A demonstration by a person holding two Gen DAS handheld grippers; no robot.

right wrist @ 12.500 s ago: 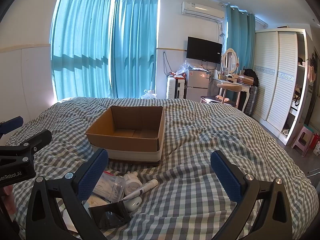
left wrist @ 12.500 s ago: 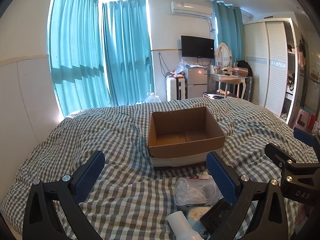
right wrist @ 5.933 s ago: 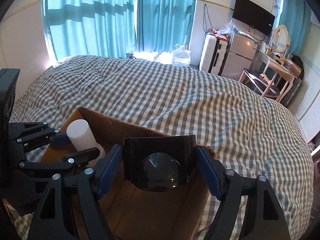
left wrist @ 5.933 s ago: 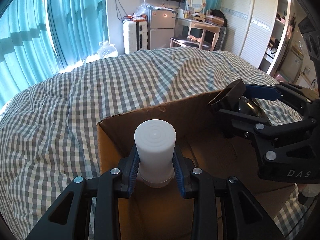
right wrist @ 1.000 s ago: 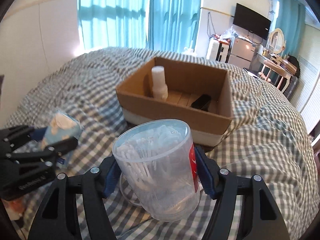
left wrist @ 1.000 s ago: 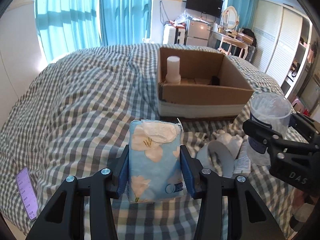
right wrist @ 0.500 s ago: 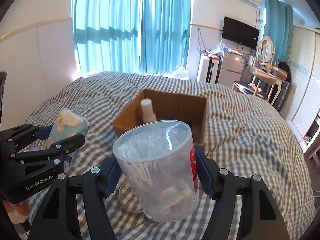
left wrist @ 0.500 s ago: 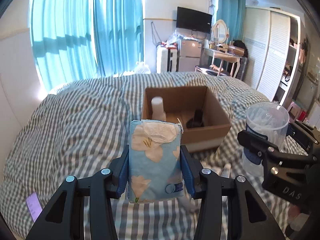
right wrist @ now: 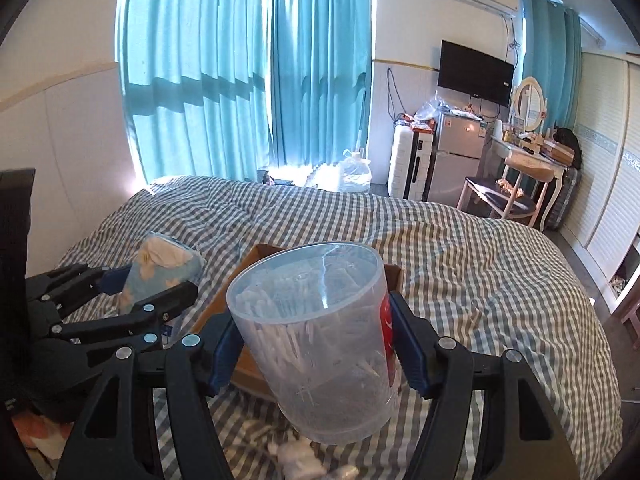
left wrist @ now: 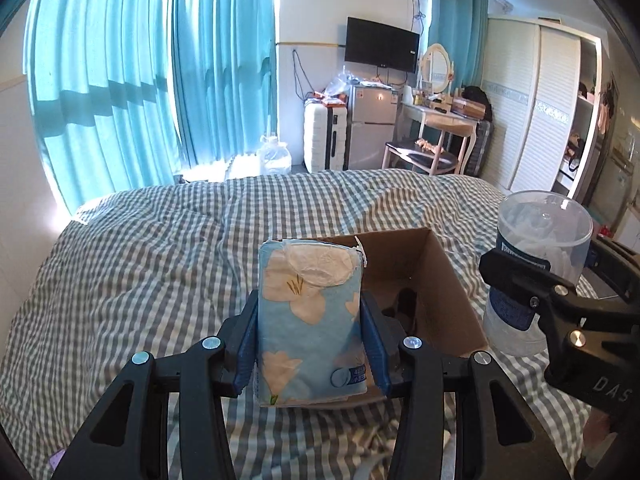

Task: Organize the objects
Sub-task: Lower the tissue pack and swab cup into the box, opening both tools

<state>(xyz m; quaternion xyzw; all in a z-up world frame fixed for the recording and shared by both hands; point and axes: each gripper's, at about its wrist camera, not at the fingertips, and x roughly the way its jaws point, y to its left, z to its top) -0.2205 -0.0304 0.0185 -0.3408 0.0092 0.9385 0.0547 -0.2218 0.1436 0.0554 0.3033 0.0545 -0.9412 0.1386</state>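
My left gripper (left wrist: 310, 340) is shut on a blue flowered tissue pack (left wrist: 308, 320) and holds it upright just in front of the open cardboard box (left wrist: 444, 280). The pack hides the box's left part. My right gripper (right wrist: 320, 352) is shut on a clear plastic tub of cotton swabs (right wrist: 316, 344), held above the box's near edge (right wrist: 394, 270). The tub also shows in the left wrist view (left wrist: 536, 272), right of the box. The tissue pack shows in the right wrist view (right wrist: 164, 268), to the left.
The box sits on a bed with a grey checked cover (left wrist: 160, 264). Small white items (right wrist: 296, 456) lie on the cover below the tub. A dark object (left wrist: 408, 300) lies inside the box. Curtains, a fridge and a dressing table stand beyond the bed.
Both grippers have moved forward and closer to the box with their loads. The box now sits right behind the tissue pack and under the tub.
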